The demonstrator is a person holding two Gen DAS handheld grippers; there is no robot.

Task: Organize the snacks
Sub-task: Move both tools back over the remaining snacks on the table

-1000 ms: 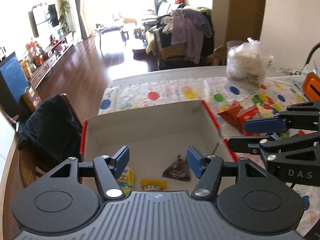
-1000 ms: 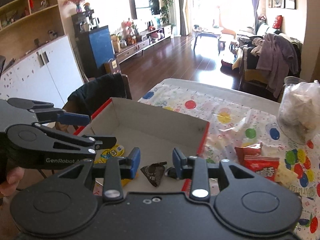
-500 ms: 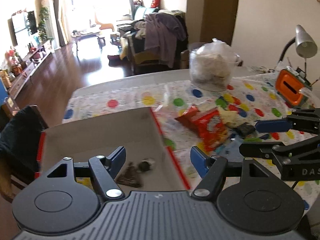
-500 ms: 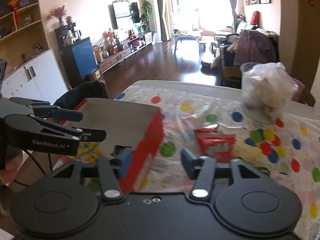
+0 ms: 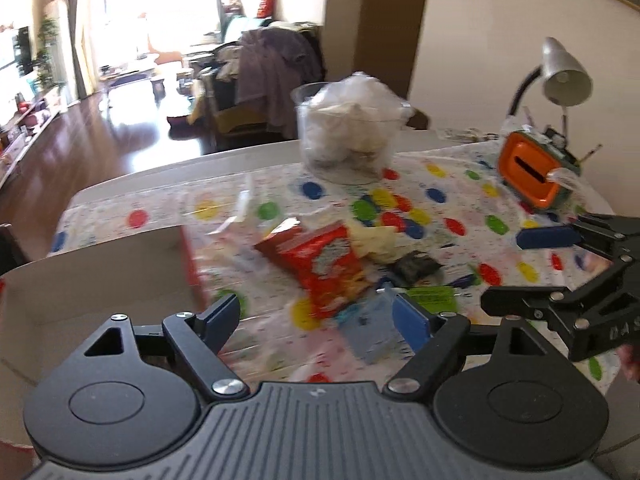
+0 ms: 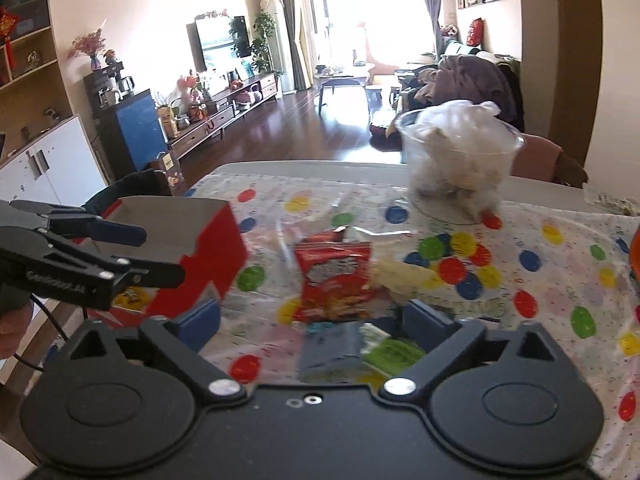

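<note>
The right gripper (image 6: 312, 318) is seen with jaws opening, nothing gripped, above a red snack packet (image 6: 334, 276); a red box (image 6: 208, 252) is seen at left.

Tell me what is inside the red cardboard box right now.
From the right wrist view, the red cardboard box shows one yellow snack packet on its floor. The left gripper, its jaws opening and empty, and the box's near wall cover the rest of the inside.

White table (image 5: 168, 172); polka-dot cloth (image 5: 452, 208) over it, clear tub (image 5: 344, 140), snack packets (image 5: 324, 264), open box (image 5: 92, 272) atop.
</note>
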